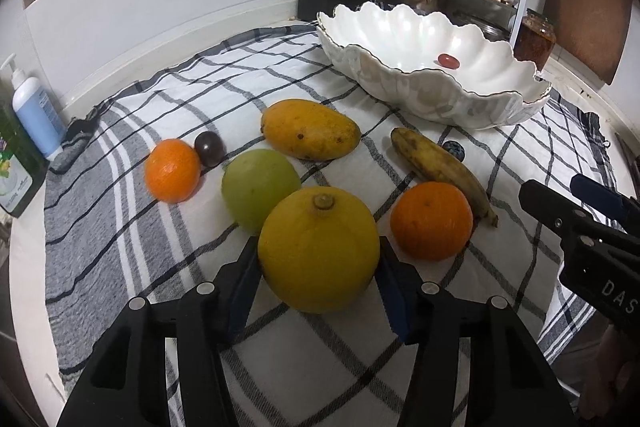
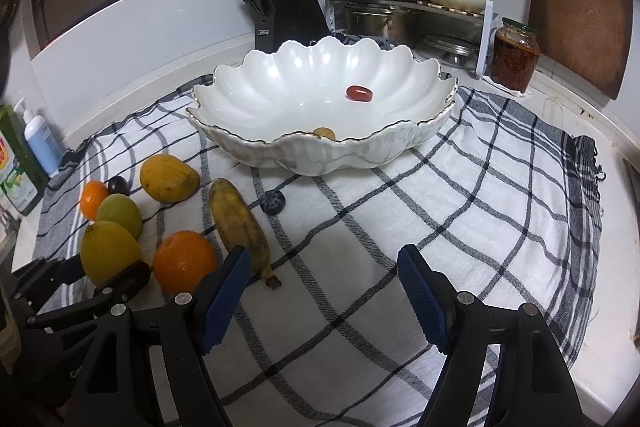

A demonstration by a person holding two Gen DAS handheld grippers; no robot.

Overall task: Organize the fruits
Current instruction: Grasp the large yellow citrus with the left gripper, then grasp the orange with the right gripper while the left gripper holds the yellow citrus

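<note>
While left hand-held gripper (image 1: 318,259) grips lemon (image 1: 318,251)

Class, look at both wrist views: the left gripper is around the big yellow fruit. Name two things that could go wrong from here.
1. The left gripper sits low on the round yellow fruit; it might slip out when lifted.
2. The green fruit and the near orange lie close beside it; a lift could nudge them rolling across the checked cloth.

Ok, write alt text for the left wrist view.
The left gripper brackets a big yellow citrus on a checked cloth. Around it lie a green fruit, two oranges, a mango and a banana; a white scalloped bowl sits behind.
</note>
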